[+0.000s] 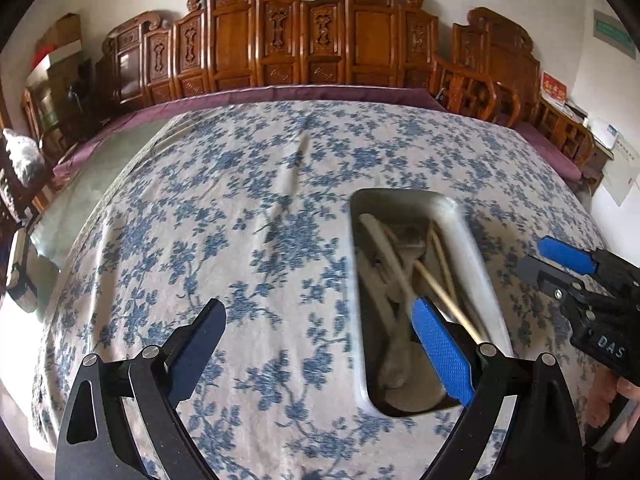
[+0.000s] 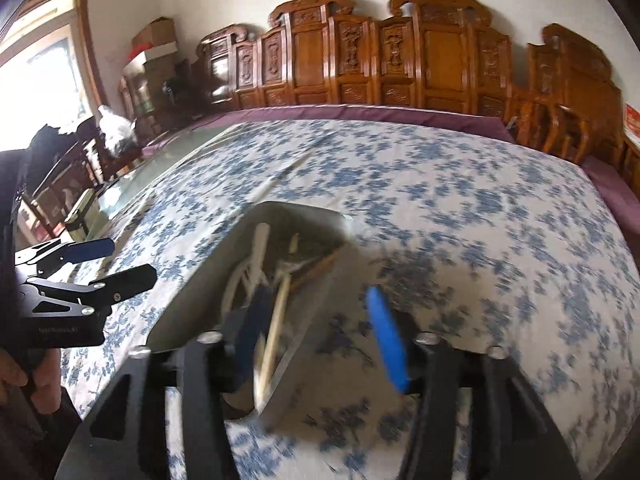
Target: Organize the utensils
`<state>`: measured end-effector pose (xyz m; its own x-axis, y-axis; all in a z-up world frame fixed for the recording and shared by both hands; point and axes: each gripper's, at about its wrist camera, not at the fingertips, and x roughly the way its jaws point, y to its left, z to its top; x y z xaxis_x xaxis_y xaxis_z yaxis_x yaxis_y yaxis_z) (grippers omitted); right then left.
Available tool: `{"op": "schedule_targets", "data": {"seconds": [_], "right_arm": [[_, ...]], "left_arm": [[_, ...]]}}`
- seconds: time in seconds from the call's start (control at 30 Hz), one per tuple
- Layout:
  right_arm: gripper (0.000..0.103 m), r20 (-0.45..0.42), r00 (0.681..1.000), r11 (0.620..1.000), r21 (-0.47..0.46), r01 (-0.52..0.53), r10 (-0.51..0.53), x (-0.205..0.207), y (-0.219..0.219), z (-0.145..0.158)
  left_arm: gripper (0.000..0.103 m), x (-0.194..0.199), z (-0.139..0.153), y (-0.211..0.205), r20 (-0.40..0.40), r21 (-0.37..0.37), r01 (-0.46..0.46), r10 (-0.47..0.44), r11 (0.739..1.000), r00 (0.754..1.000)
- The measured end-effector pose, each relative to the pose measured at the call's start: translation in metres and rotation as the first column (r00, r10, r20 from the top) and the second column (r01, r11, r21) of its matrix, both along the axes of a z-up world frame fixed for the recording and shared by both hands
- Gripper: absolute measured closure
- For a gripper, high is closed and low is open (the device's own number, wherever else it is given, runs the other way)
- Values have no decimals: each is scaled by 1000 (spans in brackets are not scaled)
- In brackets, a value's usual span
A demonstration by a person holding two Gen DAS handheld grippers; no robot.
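Note:
A steel rectangular tray lies on the blue-flowered tablecloth and holds white spoons and wooden chopsticks. My left gripper is open and empty, its right finger over the tray's near end. The right gripper shows at the right edge, open. In the right wrist view the tray is blurred, with utensils inside. My right gripper is open, its left finger over the tray's near end beside a chopstick. The left gripper shows at the left, open.
The flowered cloth covers a wide table with a purple border behind. Carved wooden chairs line the far wall. A small box sits at the left table edge. A white plastic bag lies at far left.

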<state>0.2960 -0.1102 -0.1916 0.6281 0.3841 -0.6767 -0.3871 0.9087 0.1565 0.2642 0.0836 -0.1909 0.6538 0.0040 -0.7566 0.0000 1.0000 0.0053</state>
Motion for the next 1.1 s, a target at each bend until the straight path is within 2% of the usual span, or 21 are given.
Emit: {"op": "schedule_targets", "data": {"seconds": [0.17,0.33,0.57,0.8,1.1], "right_arm": [[14,5,998,998,-7,57,-57,-22,-26,5],[4,18,995,995,-12,101,-100,-45,-44,14],[3,39,987,987,-33,159,-158,-82,-66,34],[3,75,977,978,-42,202,-199,-125,-80,58],[3,124,969,974,-35,222,-216,-170,-90,87]], "left_arm": [[8,-14,8,-21,11,2,31,-31,1000,999],[8,-30,14,-40,10,10,50,-51,999,999],[8,-63,30,-57,17,-1,60,-60,998,998],[8,-100,52,-71,35,23,72,-72,997,997],[8,-138,76,-67,58,-31,67,-65,997,996]]}}
